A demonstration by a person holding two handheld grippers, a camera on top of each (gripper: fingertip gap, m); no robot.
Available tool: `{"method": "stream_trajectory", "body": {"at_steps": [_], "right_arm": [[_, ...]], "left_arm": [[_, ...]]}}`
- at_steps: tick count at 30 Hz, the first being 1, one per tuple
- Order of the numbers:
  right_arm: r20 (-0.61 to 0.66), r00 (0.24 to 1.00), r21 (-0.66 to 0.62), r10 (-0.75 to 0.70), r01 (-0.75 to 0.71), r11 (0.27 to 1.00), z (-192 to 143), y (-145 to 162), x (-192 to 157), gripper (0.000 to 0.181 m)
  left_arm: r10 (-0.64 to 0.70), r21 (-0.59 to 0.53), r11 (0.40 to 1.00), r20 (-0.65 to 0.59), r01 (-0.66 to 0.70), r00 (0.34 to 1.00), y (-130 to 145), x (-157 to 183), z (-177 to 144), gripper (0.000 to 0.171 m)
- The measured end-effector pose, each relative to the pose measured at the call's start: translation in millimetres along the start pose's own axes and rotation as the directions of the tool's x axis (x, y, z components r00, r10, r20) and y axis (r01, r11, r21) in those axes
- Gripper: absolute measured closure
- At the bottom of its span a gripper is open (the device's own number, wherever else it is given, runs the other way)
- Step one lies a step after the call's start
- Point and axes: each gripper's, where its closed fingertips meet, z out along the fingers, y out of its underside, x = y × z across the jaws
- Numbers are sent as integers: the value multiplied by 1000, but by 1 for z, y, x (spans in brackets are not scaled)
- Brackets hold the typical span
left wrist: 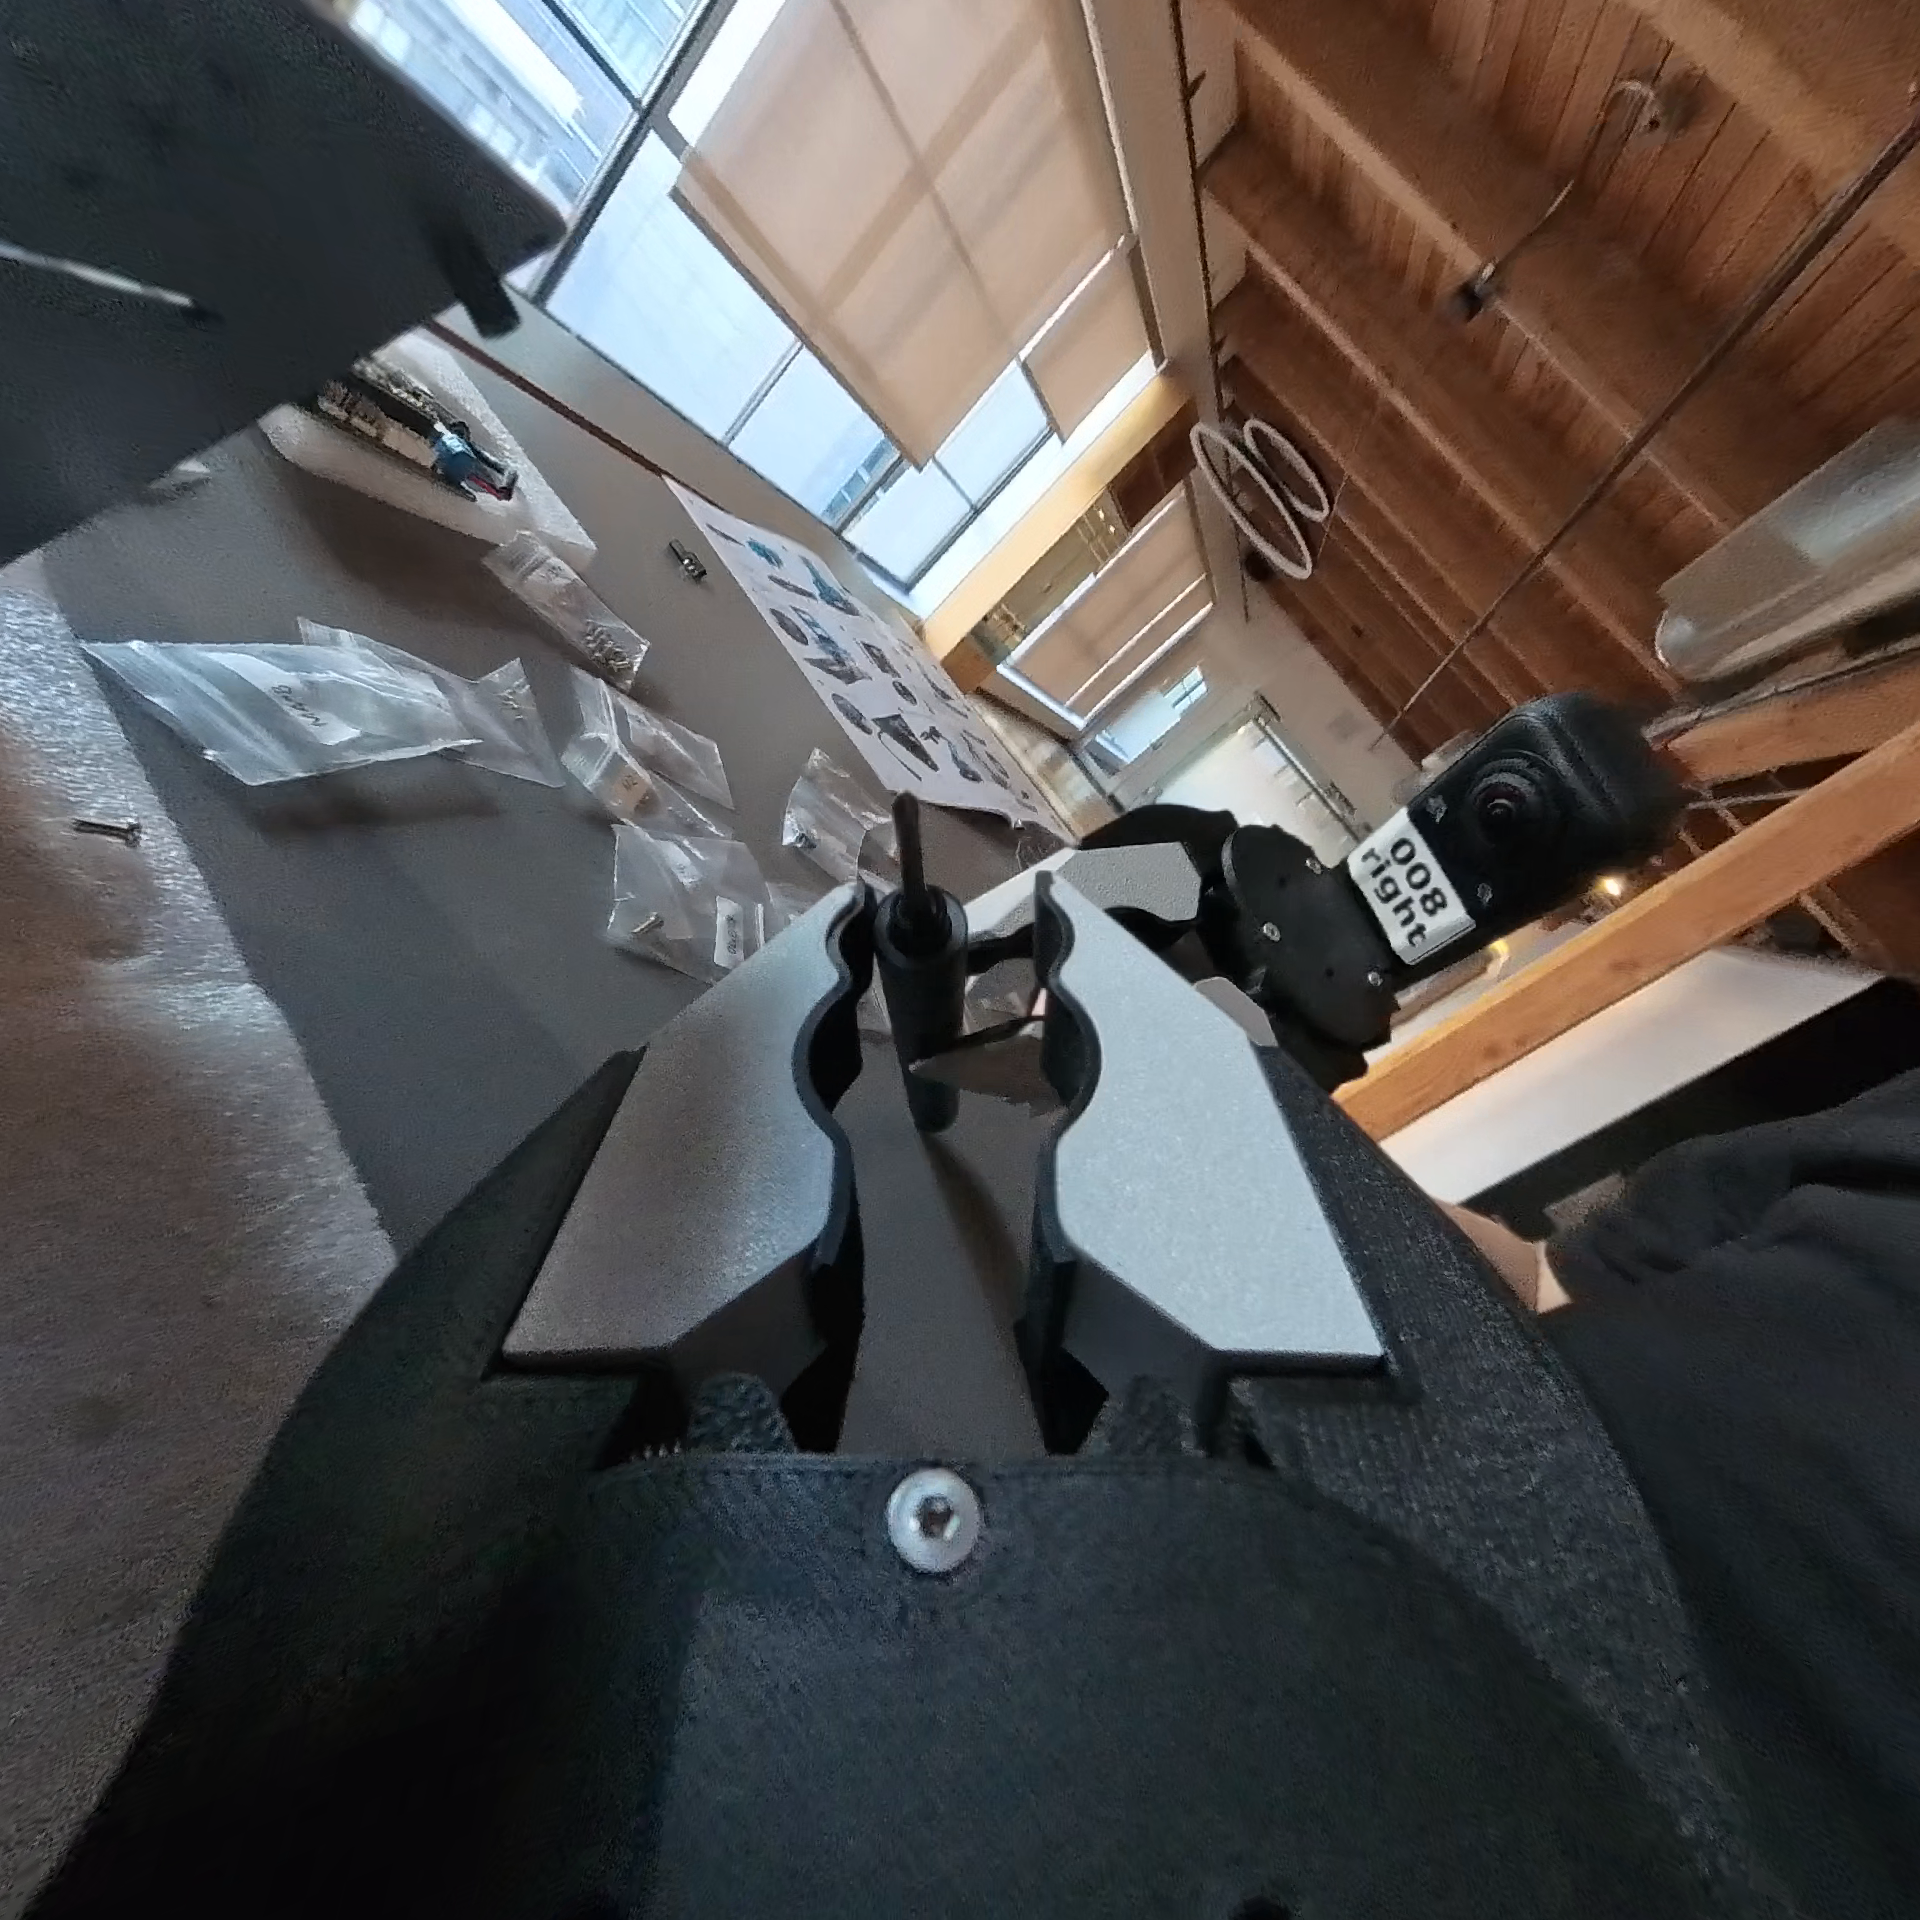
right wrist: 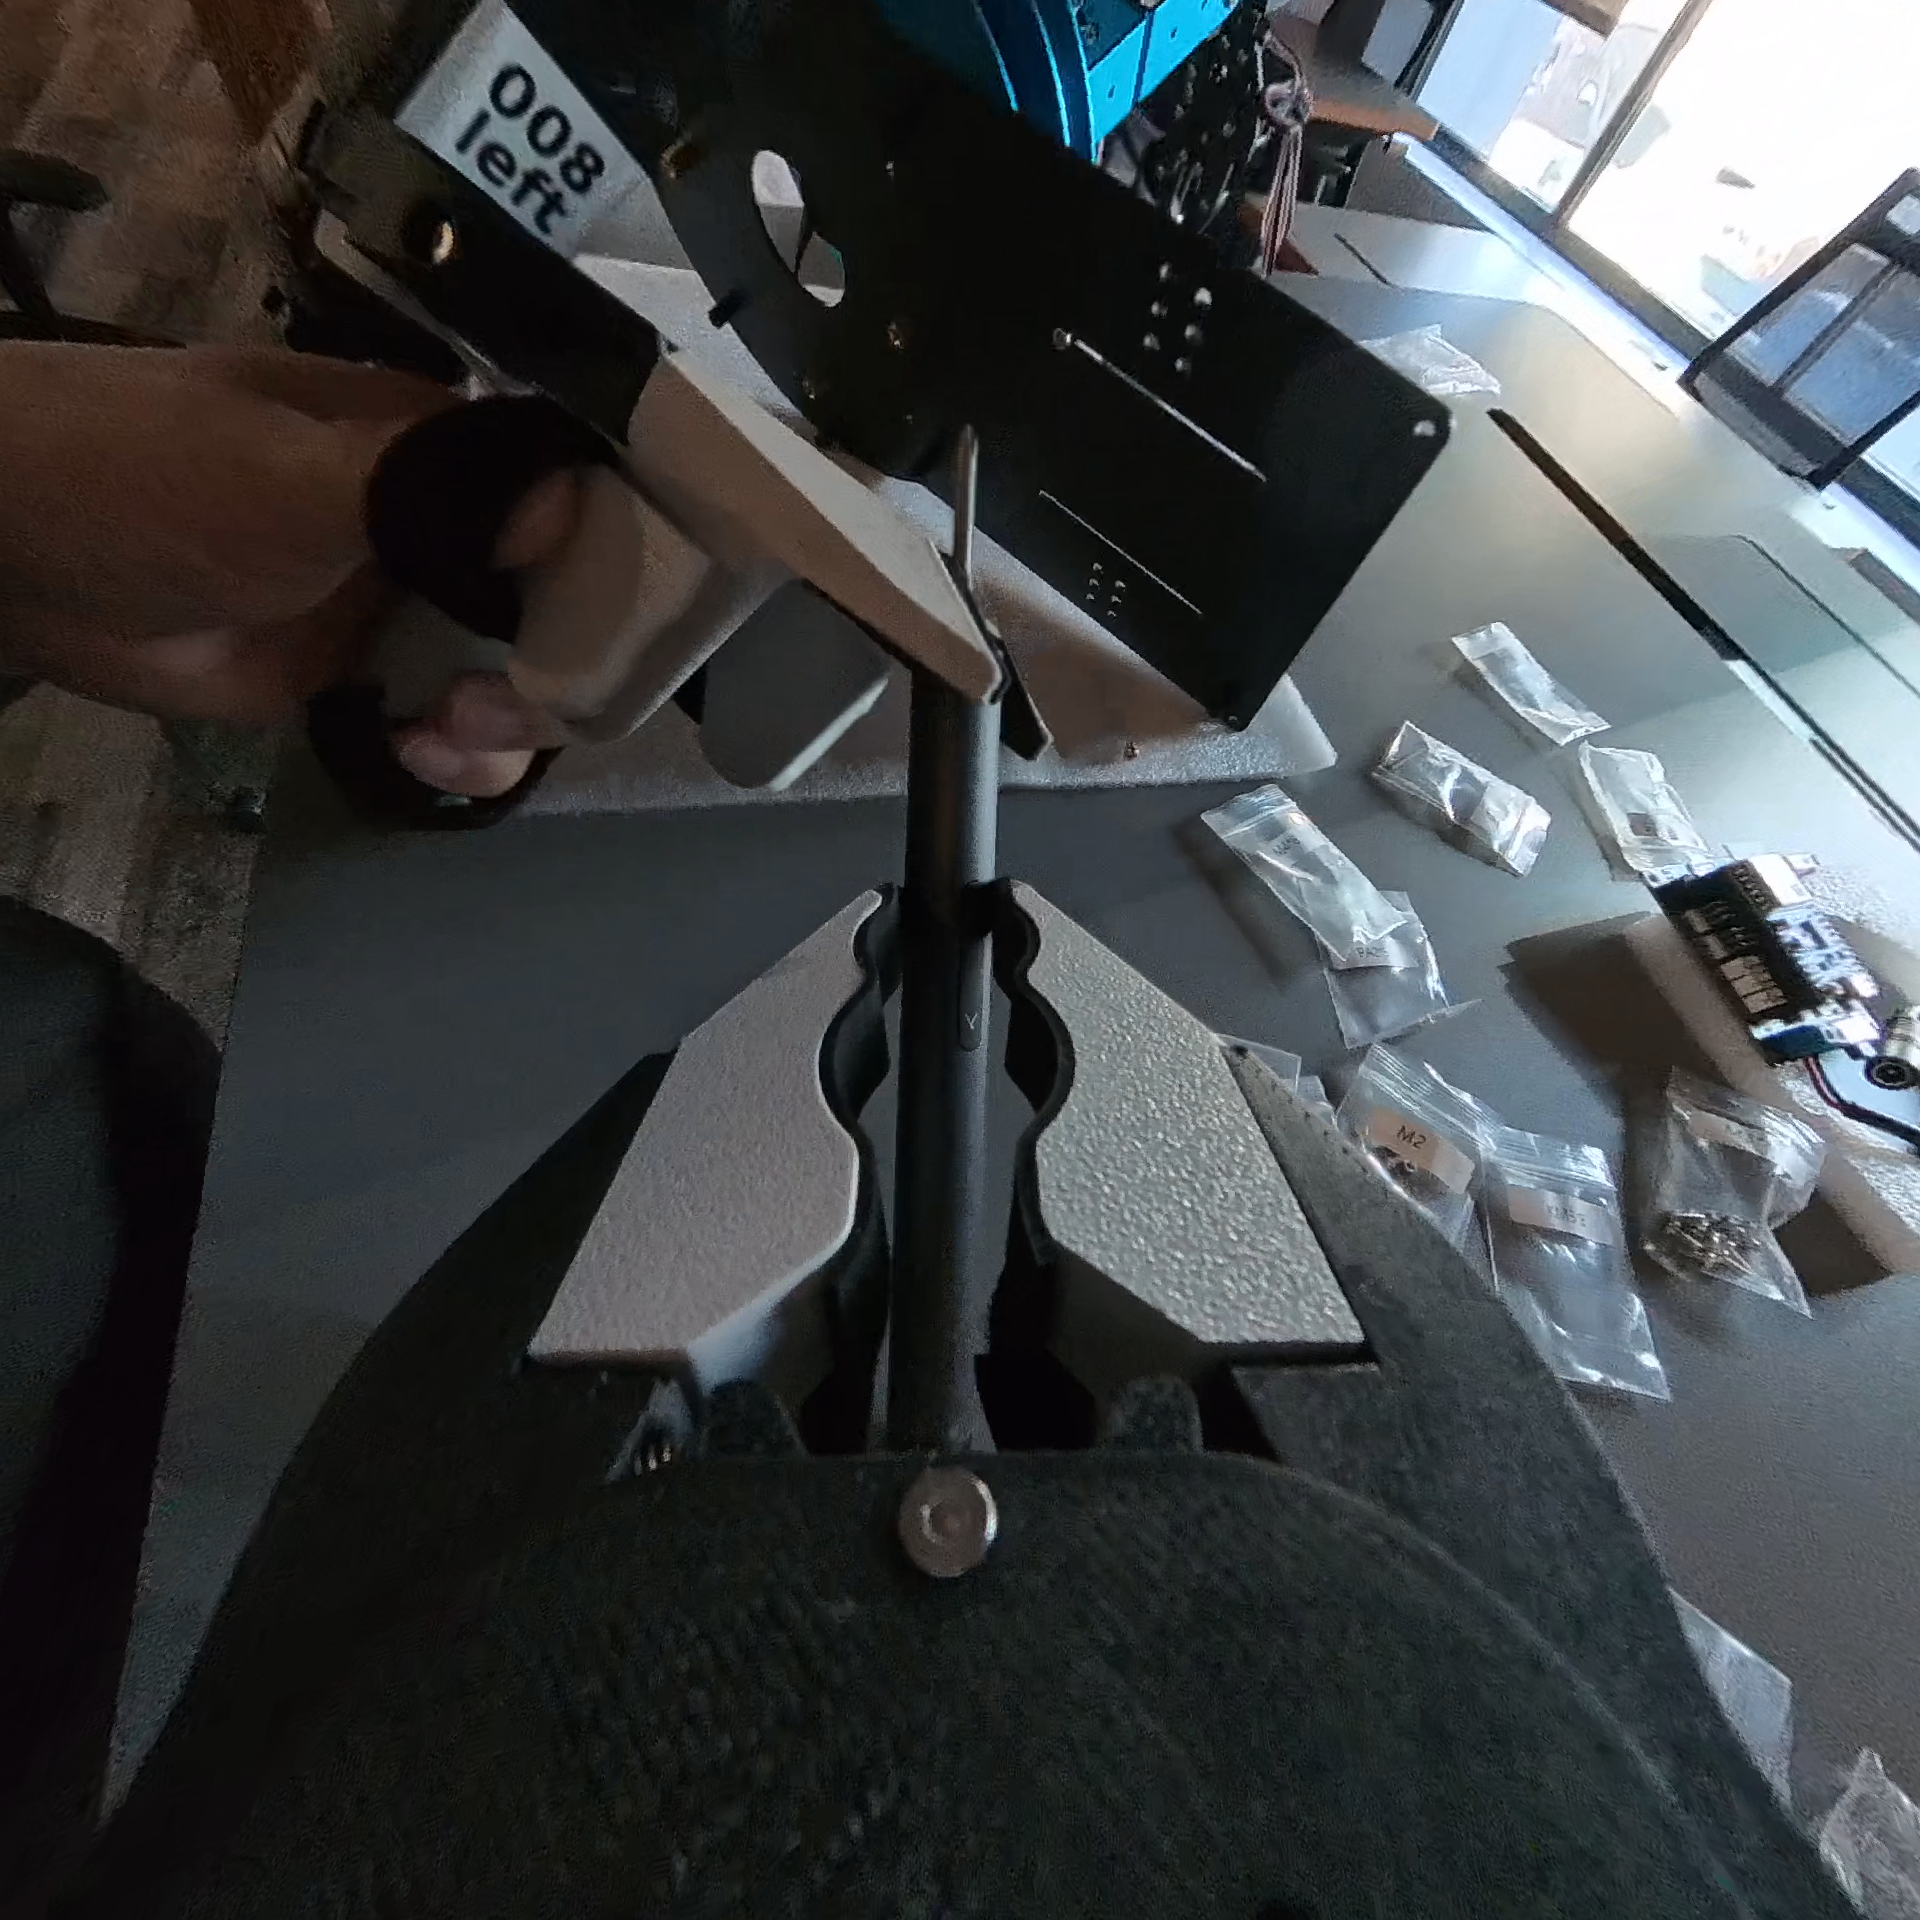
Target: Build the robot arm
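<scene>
At the far left of the right wrist view, a person's hand grips the handle of the left hand-held gripper. Its fingers stand a narrow way apart around the front of a slim dark screwdriver. In the left wrist view the tool's body lies against the left-hand finger, with a sliver of daylight showing before the other, so this is a loose bracket and no firm pinch. The thin bit pokes out just beyond the fingertips.

The right hand-held gripper is clamped on the screwdriver. The shaft runs straight down the channel between its pads, from the base out past the tips. It sits centred and in line with the fingers, and looks like a steady hold. The screwdriver is matte charcoal, pen-shaped and smooth, with a small button on its side. It is held in the air above the grey table.

Behind the bit, a black perforated plate rests on a white foam sheet. Farther right lie clear zip bags of small hardware, and beyond them a blue-and-black circuit board.
</scene>
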Motion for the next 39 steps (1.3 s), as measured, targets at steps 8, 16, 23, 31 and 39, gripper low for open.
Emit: {"method": "stream_trajectory", "body": {"at_steps": [8, 16, 23, 31, 39], "right_arm": [[410, 894, 27, 181, -210, 977, -13, 12, -17, 145], [803, 413, -247, 429, -423, 872, -31, 4, -22, 138], [844, 178, -405, 506, -406, 819, -25, 1, -44, 165], [683, 105, -579, 723, -525, 623, -29, -6, -28, 165], [460, 168, -668, 872, -582, 465, -12, 30, 3, 165]], "left_arm": [[57, -25, 998, -1, -57, 998, 9, 2, 5, 156], [243, -88, 963, -109, -253, 964, 10, 22, 6, 156], [163, -50, 984, -156, -172, 974, 0, 23, 4, 156], [-22, 22, 1000, -16, 22, 1000, -16, -9, -9, 127], [-97, 35, 995, 59, 95, 993, -13, -13, -46, 130]]}}
